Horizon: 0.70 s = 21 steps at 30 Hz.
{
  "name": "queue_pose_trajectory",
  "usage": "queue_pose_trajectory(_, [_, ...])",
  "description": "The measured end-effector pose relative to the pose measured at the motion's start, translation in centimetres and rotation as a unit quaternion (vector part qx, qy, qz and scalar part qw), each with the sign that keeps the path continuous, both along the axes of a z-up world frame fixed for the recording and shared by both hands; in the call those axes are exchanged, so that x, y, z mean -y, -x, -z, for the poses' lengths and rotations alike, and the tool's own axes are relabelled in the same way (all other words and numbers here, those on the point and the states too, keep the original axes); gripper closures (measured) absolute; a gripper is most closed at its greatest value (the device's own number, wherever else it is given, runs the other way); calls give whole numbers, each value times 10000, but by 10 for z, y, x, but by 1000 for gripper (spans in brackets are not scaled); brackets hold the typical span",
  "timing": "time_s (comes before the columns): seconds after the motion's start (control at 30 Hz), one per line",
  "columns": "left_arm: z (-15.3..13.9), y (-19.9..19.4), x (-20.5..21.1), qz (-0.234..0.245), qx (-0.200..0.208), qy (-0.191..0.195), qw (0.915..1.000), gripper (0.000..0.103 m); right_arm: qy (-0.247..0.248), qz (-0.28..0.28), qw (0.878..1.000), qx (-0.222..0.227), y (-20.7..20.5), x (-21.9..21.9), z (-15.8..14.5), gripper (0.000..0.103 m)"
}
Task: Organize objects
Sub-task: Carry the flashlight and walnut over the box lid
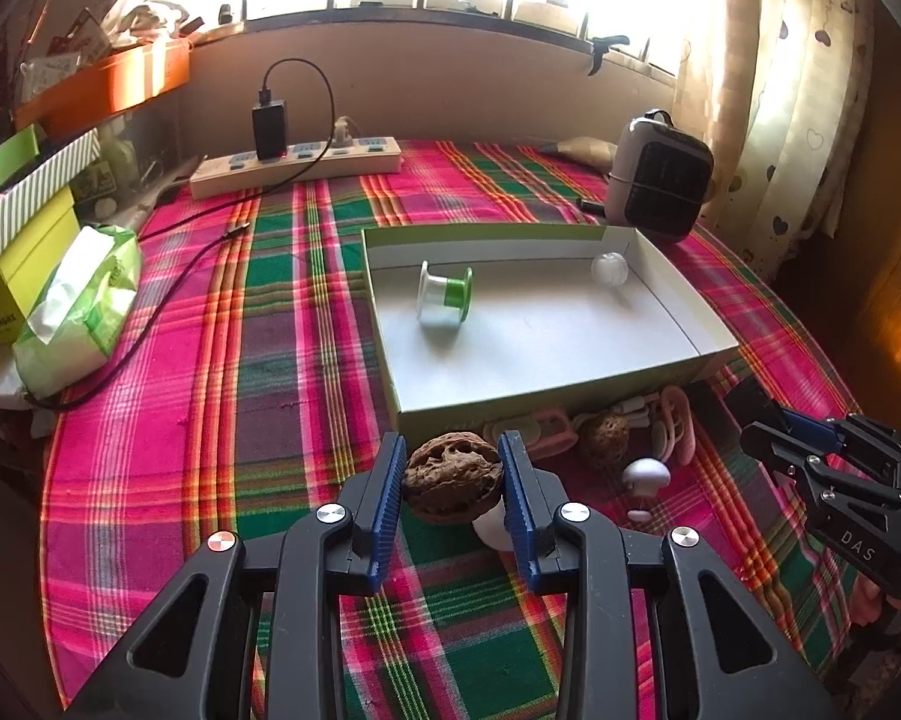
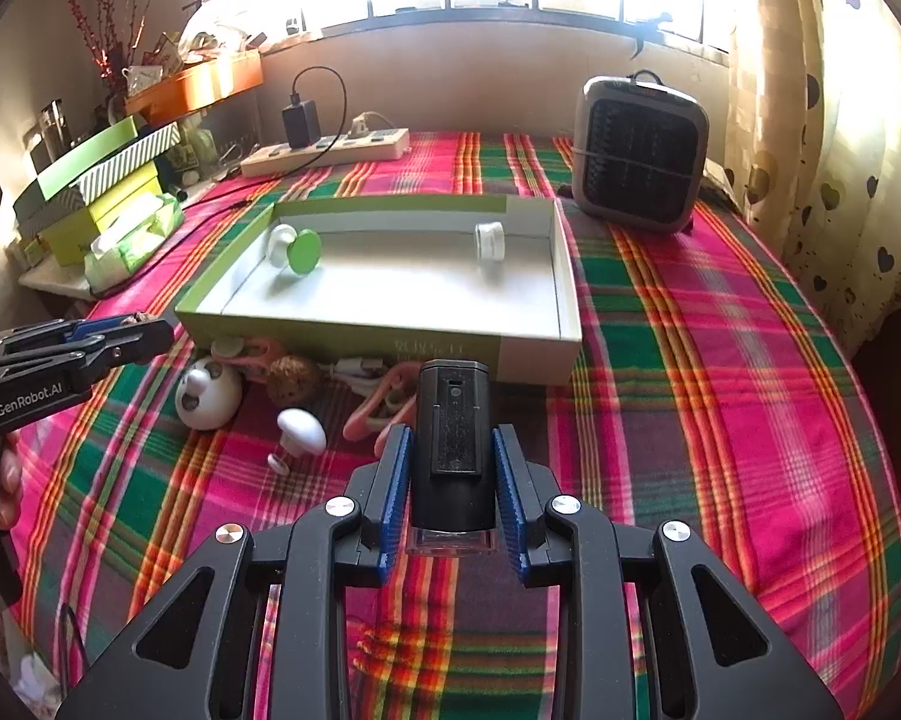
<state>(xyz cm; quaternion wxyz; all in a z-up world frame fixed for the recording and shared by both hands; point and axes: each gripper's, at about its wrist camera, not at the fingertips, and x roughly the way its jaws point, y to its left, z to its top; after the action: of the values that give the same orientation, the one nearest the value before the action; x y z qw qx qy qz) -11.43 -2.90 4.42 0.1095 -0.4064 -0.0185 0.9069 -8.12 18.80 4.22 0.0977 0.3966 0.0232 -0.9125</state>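
Two wrist fisheyes, angled down, close – both sharing the tray (image 1: 546, 402) (image 2: 354, 333)

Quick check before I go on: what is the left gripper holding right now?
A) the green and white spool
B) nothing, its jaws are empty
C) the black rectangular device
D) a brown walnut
D: in the left wrist view the blue pads of the left gripper press on both sides of the wrinkled brown walnut, while the green and white spool lies in the box.
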Motion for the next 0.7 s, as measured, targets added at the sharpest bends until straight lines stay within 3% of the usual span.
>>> queue_pose_trajectory(0.7, [-3,51,-17,128,52,-14,9999,73,-96,136,9998,129,77,-9,-12,74])
